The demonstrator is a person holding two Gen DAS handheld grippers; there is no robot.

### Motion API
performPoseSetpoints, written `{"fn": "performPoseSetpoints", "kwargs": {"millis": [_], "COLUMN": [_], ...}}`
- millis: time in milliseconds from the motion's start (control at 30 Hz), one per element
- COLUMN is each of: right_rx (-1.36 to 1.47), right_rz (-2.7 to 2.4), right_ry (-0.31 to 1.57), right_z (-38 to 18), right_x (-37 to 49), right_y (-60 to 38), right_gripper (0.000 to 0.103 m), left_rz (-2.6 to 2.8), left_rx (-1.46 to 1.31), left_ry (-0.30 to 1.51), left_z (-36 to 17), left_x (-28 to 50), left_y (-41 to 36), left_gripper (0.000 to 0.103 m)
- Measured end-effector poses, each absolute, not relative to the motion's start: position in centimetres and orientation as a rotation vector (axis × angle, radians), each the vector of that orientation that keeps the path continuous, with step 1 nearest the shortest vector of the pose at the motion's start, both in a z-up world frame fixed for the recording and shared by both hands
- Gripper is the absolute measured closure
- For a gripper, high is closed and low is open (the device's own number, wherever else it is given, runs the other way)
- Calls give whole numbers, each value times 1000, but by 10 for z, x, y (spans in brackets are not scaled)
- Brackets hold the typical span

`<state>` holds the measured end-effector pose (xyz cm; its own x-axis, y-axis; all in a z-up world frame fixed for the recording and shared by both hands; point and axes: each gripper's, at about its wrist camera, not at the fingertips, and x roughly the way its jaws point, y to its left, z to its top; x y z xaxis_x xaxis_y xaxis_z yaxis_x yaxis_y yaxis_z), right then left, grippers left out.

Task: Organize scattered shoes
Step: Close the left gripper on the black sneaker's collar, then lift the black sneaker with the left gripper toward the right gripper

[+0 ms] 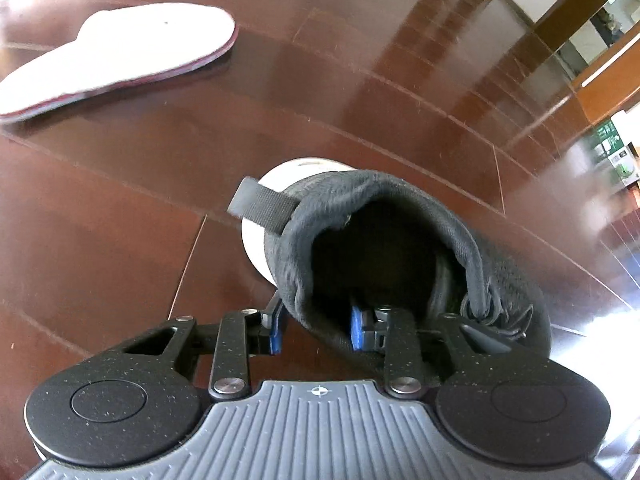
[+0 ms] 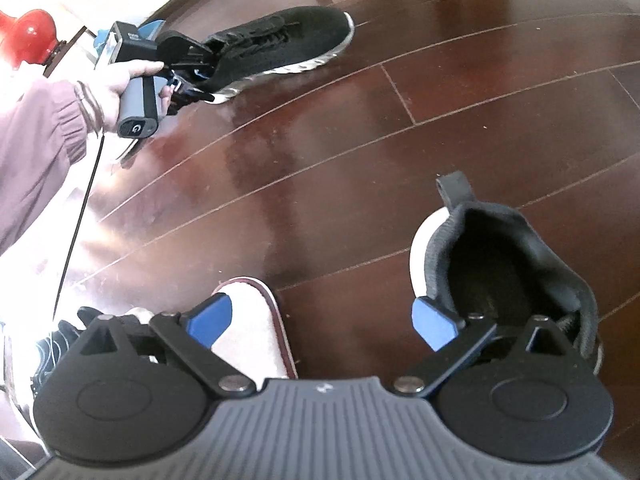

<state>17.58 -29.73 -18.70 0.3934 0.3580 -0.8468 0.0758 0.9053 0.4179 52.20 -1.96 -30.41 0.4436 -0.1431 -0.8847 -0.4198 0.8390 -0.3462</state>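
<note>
Left gripper (image 1: 316,330), at lower centre, clamps the collar of 1 black sneaker (image 1: 400,248) on the wooden floor (image 1: 360,80). Right gripper (image 2: 322,322) hangs wide open, holding nothing, between a white slipper (image 2: 248,320) and a 2nd black sneaker (image 2: 508,264) at lower right.

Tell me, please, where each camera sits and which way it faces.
Left wrist: on the left tongs, facing down into the black sneaker whose collar they grip; only tongs show.
Right wrist: on the open right tongs, facing across the floor past a second sneaker; the left hand and sleeve show.
Shared: the black sneaker in the left tongs.
</note>
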Motion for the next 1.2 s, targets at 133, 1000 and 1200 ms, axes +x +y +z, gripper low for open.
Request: {"fn": "performPoseSetpoints", "kwargs": {"millis": [133,1000,1200], "right_rx": [431,459,458], "right_rz": [183,211,197], "right_ry": [1161,1136,1134], "right_z": [-188,-186,-188], "right_x": [179,194,188], "right_y": [-300,-297,-291], "right_gripper": [4,4,5], "left_rz": [172,73,83], "left_rx": [-590,-688,-725], "left_ry": [1127,1242,1230], "left_z": [-303,-328,-330], "left_x": [513,445,434], "left_y": [-14,-10,-3], "left_gripper": [69,57,70]}}
